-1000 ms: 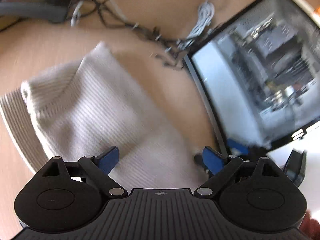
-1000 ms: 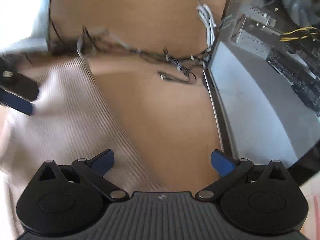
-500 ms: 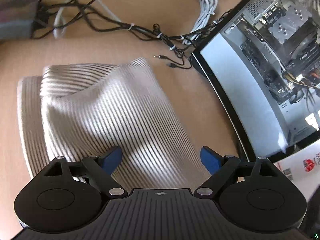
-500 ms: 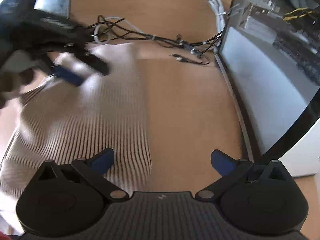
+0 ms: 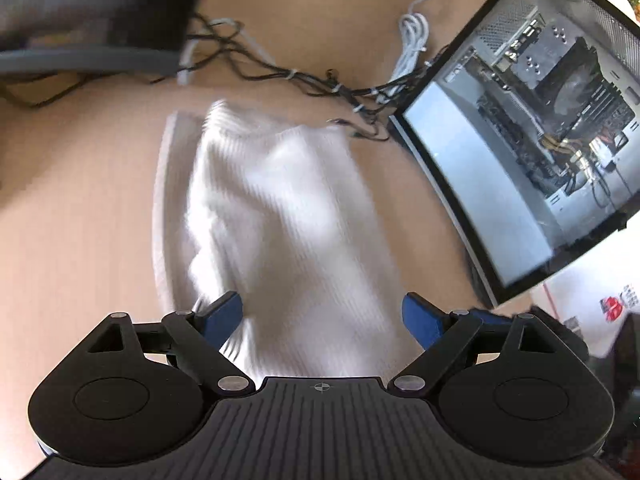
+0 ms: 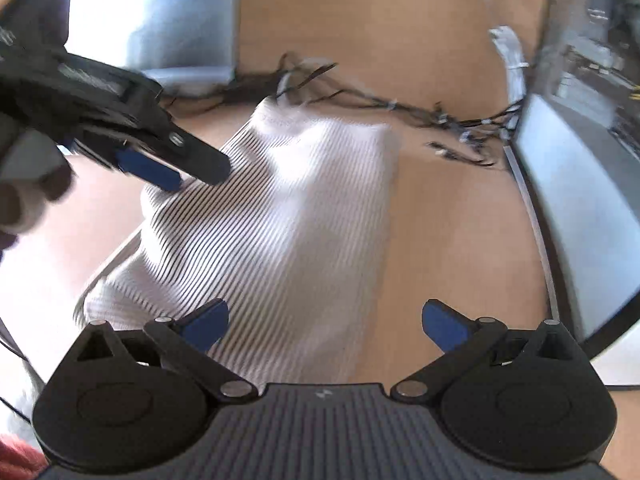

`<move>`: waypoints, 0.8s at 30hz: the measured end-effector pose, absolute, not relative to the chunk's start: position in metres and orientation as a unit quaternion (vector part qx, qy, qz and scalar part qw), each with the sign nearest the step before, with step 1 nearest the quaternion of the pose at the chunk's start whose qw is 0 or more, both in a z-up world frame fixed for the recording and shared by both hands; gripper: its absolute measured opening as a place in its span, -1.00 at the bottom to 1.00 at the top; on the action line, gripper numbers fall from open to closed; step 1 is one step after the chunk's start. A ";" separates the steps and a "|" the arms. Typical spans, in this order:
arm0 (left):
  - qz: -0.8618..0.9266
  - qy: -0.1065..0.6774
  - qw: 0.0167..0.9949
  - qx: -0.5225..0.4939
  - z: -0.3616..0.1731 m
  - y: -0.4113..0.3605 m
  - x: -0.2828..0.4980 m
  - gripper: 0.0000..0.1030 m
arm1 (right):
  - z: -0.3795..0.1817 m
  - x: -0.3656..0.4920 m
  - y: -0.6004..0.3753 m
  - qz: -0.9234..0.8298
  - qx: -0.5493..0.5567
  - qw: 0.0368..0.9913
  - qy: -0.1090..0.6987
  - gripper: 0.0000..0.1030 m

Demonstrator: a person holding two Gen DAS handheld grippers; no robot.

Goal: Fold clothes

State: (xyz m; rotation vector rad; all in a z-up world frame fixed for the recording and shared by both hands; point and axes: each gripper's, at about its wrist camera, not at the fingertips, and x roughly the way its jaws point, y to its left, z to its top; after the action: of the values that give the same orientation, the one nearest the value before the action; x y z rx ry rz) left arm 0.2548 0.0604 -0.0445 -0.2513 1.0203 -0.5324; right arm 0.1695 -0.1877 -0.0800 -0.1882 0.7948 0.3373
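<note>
- Sweater point(image 5: 280, 216), white and ribbed, is lying folded into a long bundle on the table point(image 5: 80, 208), just left of the PC case point(image 5: 520, 128), its far end touching the cables point(image 5: 304, 80).
- Left gripper point(image 5: 322, 316) is hovering over the sweater's near end, jaws standing wide and released, gripping nothing.
- Right gripper point(image 6: 326, 322) is hanging over the sweater's right edge, jaws likewise wide and empty; one pad is over cloth, the other over bare table.
- Risk, as I judge it: the fold looks loose and lumpy, so a grab at one layer only could be pulling it apart.
- The cables are lying against the far end; a push away from the person could be snagging them into the fold.
- The case is standing near; a wide swing rightward could be knocking it.
</note>
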 end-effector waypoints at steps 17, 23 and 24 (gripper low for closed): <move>-0.184 0.470 0.862 0.039 -0.059 0.081 0.197 0.76 | -0.099 0.162 -0.180 0.184 -0.108 0.871 0.443 1.00; -0.173 0.472 0.862 0.062 -0.062 0.084 0.189 0.76 | -0.067 0.158 -0.184 0.170 -0.089 0.909 0.371 1.00; -0.172 0.471 0.863 0.064 -0.062 0.085 0.188 0.76 | -0.064 0.162 -0.183 0.167 -0.085 0.911 0.367 1.00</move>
State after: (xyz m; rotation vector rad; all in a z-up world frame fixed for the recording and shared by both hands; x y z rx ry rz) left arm 0.1876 0.0845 -0.0619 0.1333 0.9885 -0.3598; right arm 0.1615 -0.1830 -0.0644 -0.1749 0.7562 0.3434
